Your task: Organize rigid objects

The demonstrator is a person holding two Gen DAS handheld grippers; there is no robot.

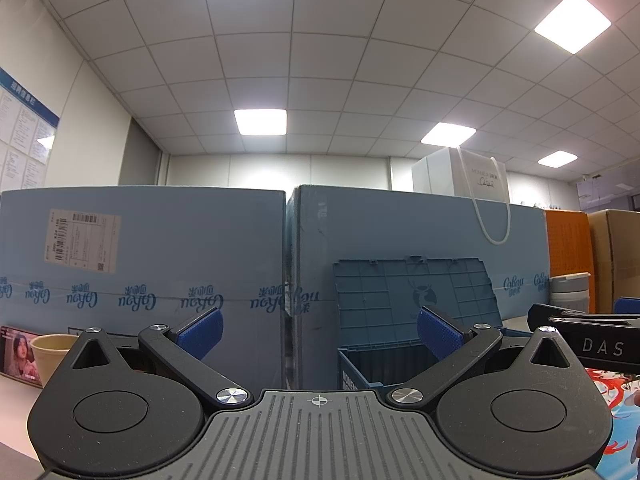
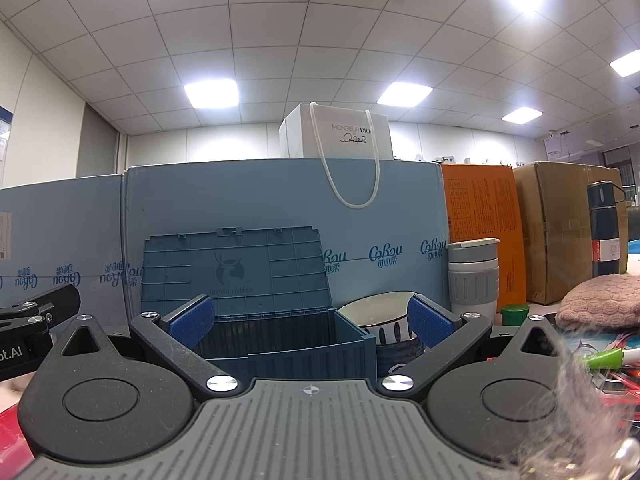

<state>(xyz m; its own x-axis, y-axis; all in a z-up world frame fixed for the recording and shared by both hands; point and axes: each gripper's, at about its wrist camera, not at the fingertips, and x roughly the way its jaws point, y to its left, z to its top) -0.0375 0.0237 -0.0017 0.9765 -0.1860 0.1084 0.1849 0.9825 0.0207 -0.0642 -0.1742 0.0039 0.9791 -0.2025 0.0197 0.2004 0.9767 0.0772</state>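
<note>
A: Cartons first? Two big blue cardboard cartons (image 2: 240,208) stand edge to edge as a flat wall along the back of the counter (image 1: 12,404), with an orange box (image 2: 480,232) and a brown carton (image 2: 568,232) to their right.

B: And the crate?

A: The ribbed blue plastic crate (image 2: 304,348) sits just in front of that wall, its gridded lid (image 2: 236,268) tipped up against the cartons. What shows of the inside looks bare; I can't see its floor.

B: What's around it?

A: On its right, close by, a round bowl (image 2: 384,316) with a dark-striped side, then a grey and white lidded cup (image 2: 474,276), a small green cap (image 2: 514,314), a pink knit cloth (image 2: 600,300) and a tall dark flask (image 2: 604,228). Left of the crate, a tan paper cup (image 1: 50,350) by a lit screen (image 1: 18,354).

B: Grippers?

A: The left gripper (image 1: 320,332) is spread wide and holds nothing, level with the crate's left edge. The right gripper (image 2: 310,320) is equally wide and bare, spanning the crate's right corner and the bowl.
</note>
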